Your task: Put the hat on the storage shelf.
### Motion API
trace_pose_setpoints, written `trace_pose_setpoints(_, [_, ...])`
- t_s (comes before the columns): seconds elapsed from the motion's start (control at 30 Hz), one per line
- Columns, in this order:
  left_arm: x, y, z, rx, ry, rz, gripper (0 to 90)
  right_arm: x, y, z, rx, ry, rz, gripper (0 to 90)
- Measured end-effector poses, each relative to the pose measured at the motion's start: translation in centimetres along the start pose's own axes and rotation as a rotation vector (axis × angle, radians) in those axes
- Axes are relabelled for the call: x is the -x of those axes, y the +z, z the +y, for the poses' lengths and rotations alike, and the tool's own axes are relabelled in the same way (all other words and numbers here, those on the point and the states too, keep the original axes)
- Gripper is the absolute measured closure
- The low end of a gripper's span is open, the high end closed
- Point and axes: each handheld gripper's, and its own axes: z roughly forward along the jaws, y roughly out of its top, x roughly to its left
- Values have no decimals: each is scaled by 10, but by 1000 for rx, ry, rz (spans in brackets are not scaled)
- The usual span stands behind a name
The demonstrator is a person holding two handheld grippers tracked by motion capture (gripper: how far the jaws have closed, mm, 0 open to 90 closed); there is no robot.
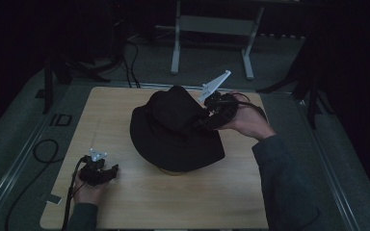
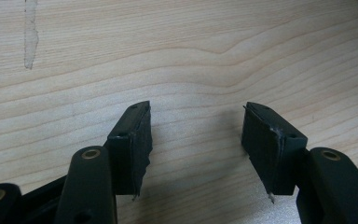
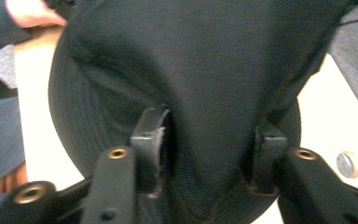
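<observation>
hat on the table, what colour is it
Black all over, crown and brim alike. The hat shows best in the right gripper view, where its woven fabric is close up.

Both tools are black, each with two jaws faced by dark, frayed pads (image 2: 140, 140) and brass-ringed pivot holes. The left tool (image 1: 98, 172) trails a black cable; the right tool (image 1: 217, 111) carries a pale three-cornered plate. Sleeves appear dark, possibly grey-green.

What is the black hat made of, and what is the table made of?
The floppy black brimmed hat looks like matte woven cloth: a fine weave shows, and it folds softly. The pale tabletop looks like smooth wood or wood-look laminate, going by its wavy grain lines.
</observation>
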Motion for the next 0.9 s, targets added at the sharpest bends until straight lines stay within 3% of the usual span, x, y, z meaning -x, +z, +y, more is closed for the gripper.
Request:
trace_pose_setpoints(0.1, [0,0,0,0,-1,0,433,2,-1,0,6,30,-18,492])
trace_pose_setpoints(0.13, [0,0,0,1,-1,1,433,5,-3,1,22,60,-29,464])
trace_pose_setpoints(0.3, [0,0,0,1,-1,1,433,5,-4,4,63,91,-55,410])
trace_pose_setpoints(0.4, [0,0,0,0,-1,0,433,4,-3,5,68,87,-51,403])
trace_pose_setpoints(0.73, [0,0,0,0,-1,1,432,7,-11,2,59,133,-78,215])
trace_pose_setpoints(0.9, [0,0,0,0,0,1,431,9,-16,-3,68,142,-69,200])
